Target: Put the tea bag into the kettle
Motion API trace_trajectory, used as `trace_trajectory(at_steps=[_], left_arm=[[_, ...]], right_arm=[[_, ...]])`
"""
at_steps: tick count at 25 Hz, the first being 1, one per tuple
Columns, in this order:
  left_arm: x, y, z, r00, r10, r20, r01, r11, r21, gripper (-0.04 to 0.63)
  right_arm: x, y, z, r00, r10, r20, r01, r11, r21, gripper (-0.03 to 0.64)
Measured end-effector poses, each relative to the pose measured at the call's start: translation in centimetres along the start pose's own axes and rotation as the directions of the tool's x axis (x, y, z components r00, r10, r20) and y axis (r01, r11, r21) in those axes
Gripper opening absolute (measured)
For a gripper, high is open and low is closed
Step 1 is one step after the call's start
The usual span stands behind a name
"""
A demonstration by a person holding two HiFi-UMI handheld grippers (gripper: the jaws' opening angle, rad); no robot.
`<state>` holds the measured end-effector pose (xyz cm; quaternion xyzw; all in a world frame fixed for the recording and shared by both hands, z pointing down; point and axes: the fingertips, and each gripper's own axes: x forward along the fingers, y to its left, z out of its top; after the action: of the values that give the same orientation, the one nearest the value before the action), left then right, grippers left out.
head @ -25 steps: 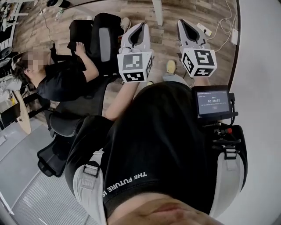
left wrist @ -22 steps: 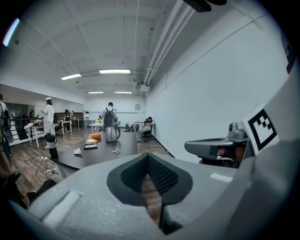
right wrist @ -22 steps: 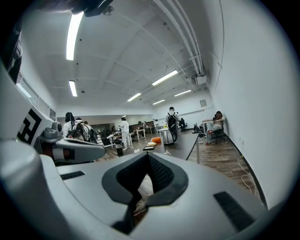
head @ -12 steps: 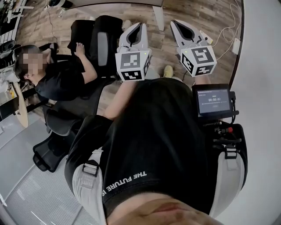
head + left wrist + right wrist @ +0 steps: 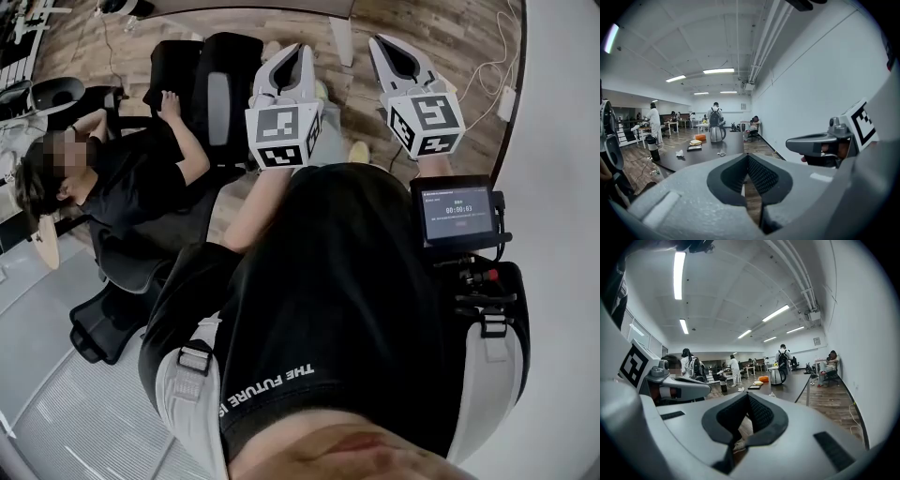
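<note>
Here, at the far left of the head view, a seated person (image 5: 122, 178) rests an arm on a black office chair (image 5: 217, 89). The left claw (image 5: 302, 49) is held out in front, its jaws closed together with nothing between them. Just beside it, the right claw (image 5: 379, 40) is likewise closed and empty. A small screen (image 5: 457, 211) sits further right. Both claws are well apart from the dark bench (image 5: 705, 157), where the steel kettle (image 5: 716, 133) stands upright. Pale scraps (image 5: 721, 153) lie near it, too small to tell whether one is the tea bag.
</note>
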<state>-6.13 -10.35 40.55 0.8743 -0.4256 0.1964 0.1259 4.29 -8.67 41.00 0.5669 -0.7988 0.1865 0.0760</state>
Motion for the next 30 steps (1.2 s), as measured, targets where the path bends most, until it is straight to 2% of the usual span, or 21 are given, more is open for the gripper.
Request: trace_trajectory(at_steps=[24, 30], left_arm=[[2.5, -0.7, 0.5, 0.998, -0.066, -0.012, 0.067, 0.998, 0.023, 0.003], [3.8, -1.3, 1.1, 0.994, -0.112, -0.003, 0.112, 0.993, 0.04, 0.003]], right_arm=[[-0.3, -1.4, -0.7, 0.998, -0.058, -0.028, 0.058, 0.998, 0.01, 0.005], [-0.6, -2.4, -0.6, 0.995, -0.096, -0.023, 0.097, 0.995, 0.009, 0.005]])
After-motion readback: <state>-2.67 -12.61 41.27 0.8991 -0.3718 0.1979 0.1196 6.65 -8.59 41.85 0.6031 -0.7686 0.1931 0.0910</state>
